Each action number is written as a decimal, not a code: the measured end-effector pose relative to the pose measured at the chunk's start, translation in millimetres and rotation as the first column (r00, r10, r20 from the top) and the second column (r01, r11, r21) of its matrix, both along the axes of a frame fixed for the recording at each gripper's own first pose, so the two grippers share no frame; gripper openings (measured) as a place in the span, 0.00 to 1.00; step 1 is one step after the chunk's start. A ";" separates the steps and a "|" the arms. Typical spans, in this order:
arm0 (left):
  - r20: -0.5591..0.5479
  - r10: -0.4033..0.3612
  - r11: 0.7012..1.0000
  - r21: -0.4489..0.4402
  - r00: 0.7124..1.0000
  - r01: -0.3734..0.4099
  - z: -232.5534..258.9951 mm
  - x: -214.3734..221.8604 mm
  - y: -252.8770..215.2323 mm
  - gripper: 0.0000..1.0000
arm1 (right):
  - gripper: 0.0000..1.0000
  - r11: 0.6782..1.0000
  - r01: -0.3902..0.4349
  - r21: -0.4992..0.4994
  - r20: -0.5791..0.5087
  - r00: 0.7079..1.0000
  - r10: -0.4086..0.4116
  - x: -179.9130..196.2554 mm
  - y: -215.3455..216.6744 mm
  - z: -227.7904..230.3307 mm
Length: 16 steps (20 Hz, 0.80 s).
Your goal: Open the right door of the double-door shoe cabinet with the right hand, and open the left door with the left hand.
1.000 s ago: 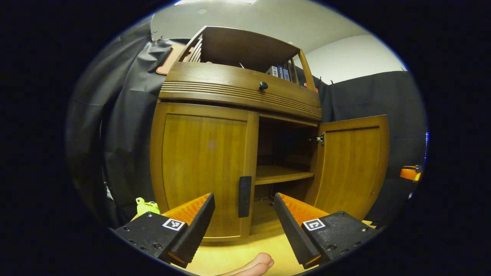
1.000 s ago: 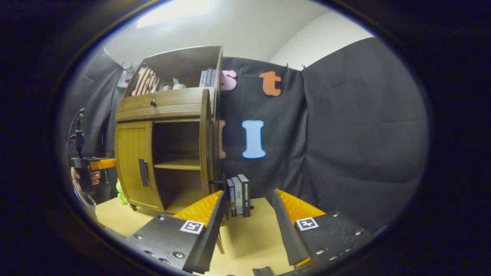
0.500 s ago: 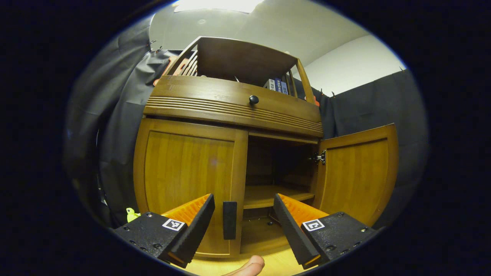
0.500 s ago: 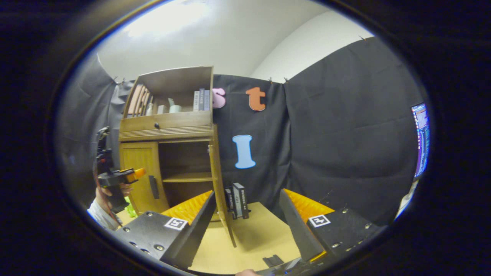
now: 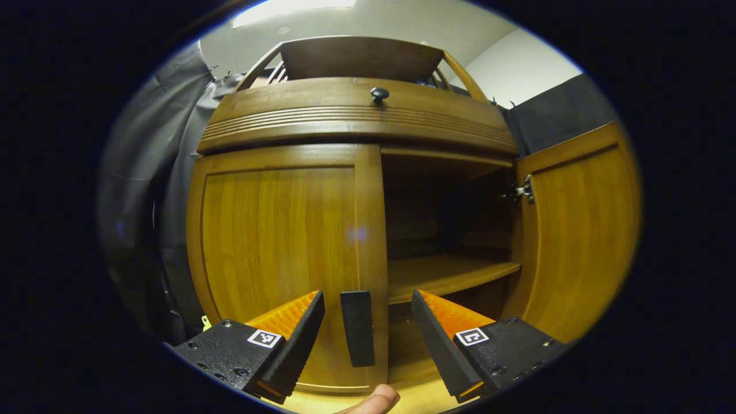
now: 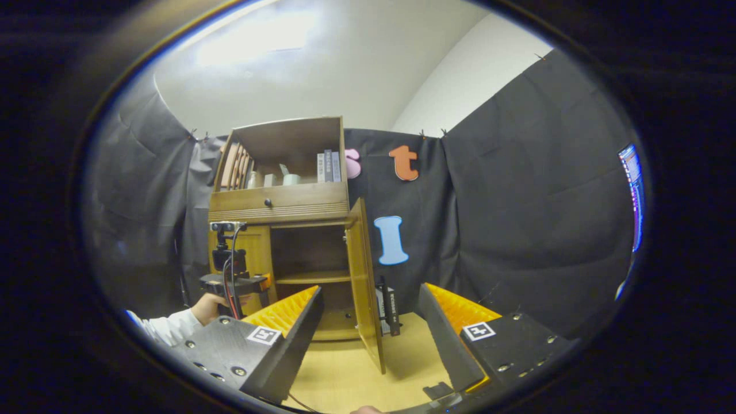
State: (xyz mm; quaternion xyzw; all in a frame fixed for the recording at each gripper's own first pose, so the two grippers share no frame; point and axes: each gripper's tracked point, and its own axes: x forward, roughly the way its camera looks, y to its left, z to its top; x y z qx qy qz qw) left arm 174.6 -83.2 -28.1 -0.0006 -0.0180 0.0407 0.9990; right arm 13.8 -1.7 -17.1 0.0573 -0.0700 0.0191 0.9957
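Handle (image 5: 357, 328) of the closed left door (image 5: 282, 253) stood upright between our left gripper (image 5: 368, 329) fingers, spread wide; contact we could not judge. Right door (image 6: 364, 282) hung open. Right gripper (image 6: 371, 322), also wide, held nothing, well back from the cabinet (image 6: 287, 201).

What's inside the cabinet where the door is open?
Inside the cabinet, past the open right door, there is a bare wooden shelf. The back is too dark to see. The closed left door hides the other half.
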 end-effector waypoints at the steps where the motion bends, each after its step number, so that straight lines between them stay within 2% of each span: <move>1: -0.013 0.008 1.000 -0.004 1.000 -0.008 -6.1 3.8 4.4 0.94 | 0.99 1.000 0.000 -0.003 -0.004 1.000 0.000 0.9 1.6 0.1; 3: -0.030 0.001 1.000 -0.030 1.000 -0.002 -15.7 16.0 8.4 0.93 | 1.00 1.000 -0.016 0.000 0.005 1.000 0.016 -0.6 6.5 4.9; 5: -0.106 -0.044 0.999 -0.030 0.993 0.041 -40.4 33.1 6.0 0.69 | 0.99 1.000 -0.022 0.020 0.014 1.000 0.022 1.4 8.8 7.5; 6: -0.161 -0.029 0.999 -0.018 0.986 0.026 -52.1 36.6 9.2 0.58 | 1.00 0.999 -0.024 0.024 0.012 1.000 0.024 1.8 10.3 6.9; 7: -0.168 -0.043 0.998 -0.051 0.985 0.035 -56.4 41.0 2.4 0.46 | 1.00 0.999 -0.029 0.025 0.010 1.000 0.029 2.1 13.2 5.5; 8: -0.112 -0.055 0.997 -0.067 0.992 0.048 -47.9 40.3 1.4 0.34 | 1.00 0.999 -0.036 0.023 0.007 0.999 0.036 2.2 16.3 4.8; 9: -0.156 -0.057 0.996 -0.080 0.986 0.045 -54.9 38.7 1.0 0.33 | 1.00 0.999 -0.040 0.019 0.001 0.999 0.040 3.0 17.8 3.1; 10: -0.157 -0.062 0.995 -0.082 0.986 0.049 -55.4 35.3 -0.2 0.32 | 0.94 0.999 -0.040 0.014 -0.005 0.999 0.040 2.5 18.4 2.3; 11: -0.127 -0.070 0.995 -0.079 0.989 0.061 -51.6 36.6 2.7 0.31 | 0.94 0.999 -0.041 0.005 -0.009 0.999 0.041 1.8 21.1 2.8; 12: -0.146 -0.079 0.995 -0.078 0.986 0.068 -55.4 31.0 4.3 0.30 | 0.99 0.999 -0.044 -0.004 -0.013 0.999 0.044 2.2 24.9 4.0; 16: -0.125 -0.132 0.990 -0.074 0.983 0.123 -47.3 19.9 10.9 0.30 | 0.99 0.998 -0.050 -0.029 -0.021 0.999 0.050 2.0 34.4 8.7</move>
